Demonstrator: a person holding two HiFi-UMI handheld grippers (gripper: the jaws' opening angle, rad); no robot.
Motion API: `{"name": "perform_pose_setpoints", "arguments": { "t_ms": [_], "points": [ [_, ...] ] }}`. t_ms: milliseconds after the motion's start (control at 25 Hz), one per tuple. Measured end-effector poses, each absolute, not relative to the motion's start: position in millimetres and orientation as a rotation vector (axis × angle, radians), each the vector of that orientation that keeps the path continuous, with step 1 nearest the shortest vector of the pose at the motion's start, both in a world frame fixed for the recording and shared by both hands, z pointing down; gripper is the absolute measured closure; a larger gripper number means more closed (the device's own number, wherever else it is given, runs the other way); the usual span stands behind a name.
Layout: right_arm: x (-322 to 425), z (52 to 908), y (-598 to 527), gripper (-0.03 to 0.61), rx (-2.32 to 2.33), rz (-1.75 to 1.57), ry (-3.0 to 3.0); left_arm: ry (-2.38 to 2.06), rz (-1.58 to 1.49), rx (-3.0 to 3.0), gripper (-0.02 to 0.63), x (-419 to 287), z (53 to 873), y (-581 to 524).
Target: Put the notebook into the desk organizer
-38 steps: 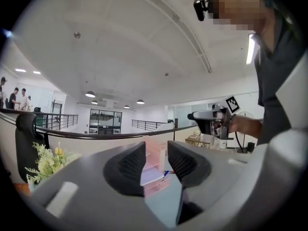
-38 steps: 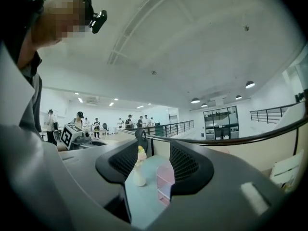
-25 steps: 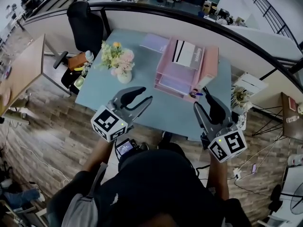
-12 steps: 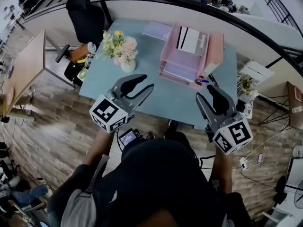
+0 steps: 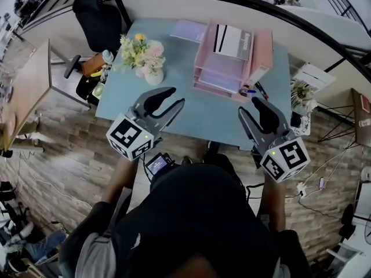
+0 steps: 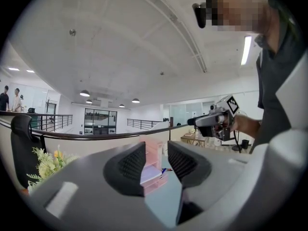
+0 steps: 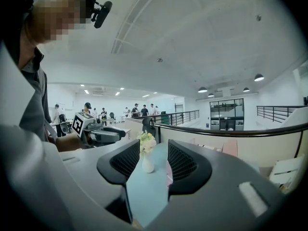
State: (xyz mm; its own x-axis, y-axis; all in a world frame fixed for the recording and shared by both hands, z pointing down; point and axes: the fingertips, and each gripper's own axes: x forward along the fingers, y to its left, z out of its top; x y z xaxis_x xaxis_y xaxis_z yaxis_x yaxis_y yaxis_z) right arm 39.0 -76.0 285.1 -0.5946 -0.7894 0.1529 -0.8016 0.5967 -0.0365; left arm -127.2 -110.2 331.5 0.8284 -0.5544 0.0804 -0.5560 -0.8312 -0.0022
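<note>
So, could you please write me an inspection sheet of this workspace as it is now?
Surface: blue-grey table.
Job's things: lavender notebook flat on table beside pink desk organizer, not inside.
Clutter: flower vase, pens by organizer, striped booklet on its top.
Grippers: left gripper and right gripper open, fingers empty.
Cables: power strip with cables on floor at right.
Surroundings: black chair, curved partition behind table.

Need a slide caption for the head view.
Open, empty left gripper and right gripper; lavender notebook on desk beside pink organizer.
</note>
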Motion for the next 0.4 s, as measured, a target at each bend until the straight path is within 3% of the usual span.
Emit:
{"name": "perform_pose_setpoints", "arguments": {
  "t_ms": [400],
  "points": [
    [26, 293, -96, 0.396, 1.300, 0.153, -2.701, -0.947, 0.123, 2.961, 0.431, -141, 334, -121]
  ]
}}
